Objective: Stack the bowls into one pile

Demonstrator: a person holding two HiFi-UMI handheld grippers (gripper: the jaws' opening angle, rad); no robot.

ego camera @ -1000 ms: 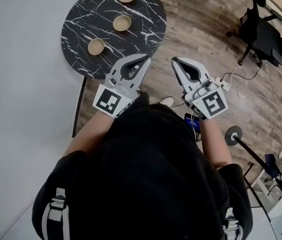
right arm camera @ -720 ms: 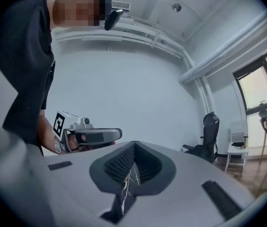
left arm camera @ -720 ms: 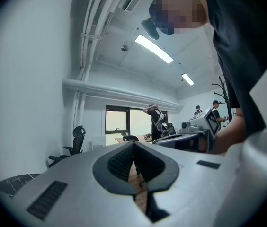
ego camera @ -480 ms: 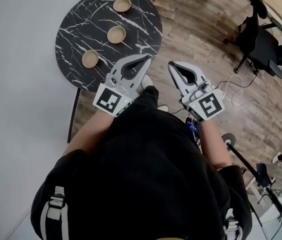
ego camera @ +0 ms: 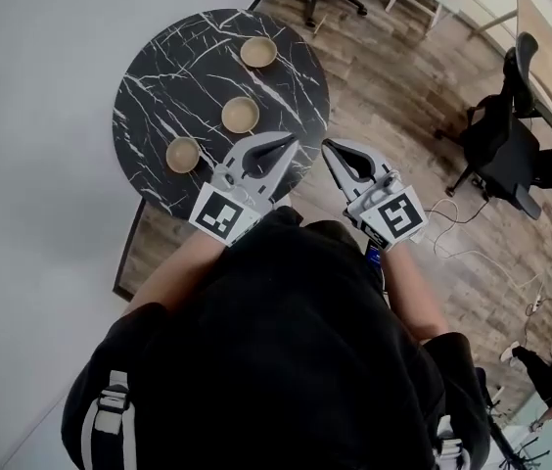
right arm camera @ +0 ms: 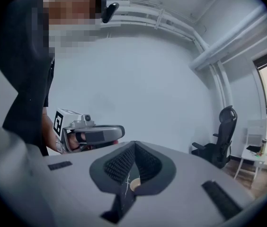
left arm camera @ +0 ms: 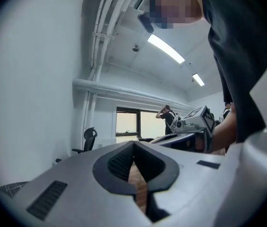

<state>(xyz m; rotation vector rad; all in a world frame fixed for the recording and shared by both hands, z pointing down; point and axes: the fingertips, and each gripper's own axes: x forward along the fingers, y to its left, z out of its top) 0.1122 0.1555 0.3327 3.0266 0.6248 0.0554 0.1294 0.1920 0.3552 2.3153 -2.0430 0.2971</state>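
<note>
On the table [ego camera: 159, 86], three bowls [ego camera: 240, 115]

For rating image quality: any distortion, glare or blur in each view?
Head view: sharp, evenly lit, no glare on the round black marble-patterned table. Left gripper view: fisheye, dark corners, bright long ceiling lamp. Right gripper view: same fisheye, soft even light.

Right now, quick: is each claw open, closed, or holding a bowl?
Left claw: closed, tips together, holding nothing.
Right claw: closed, tips together, holding nothing.
</note>
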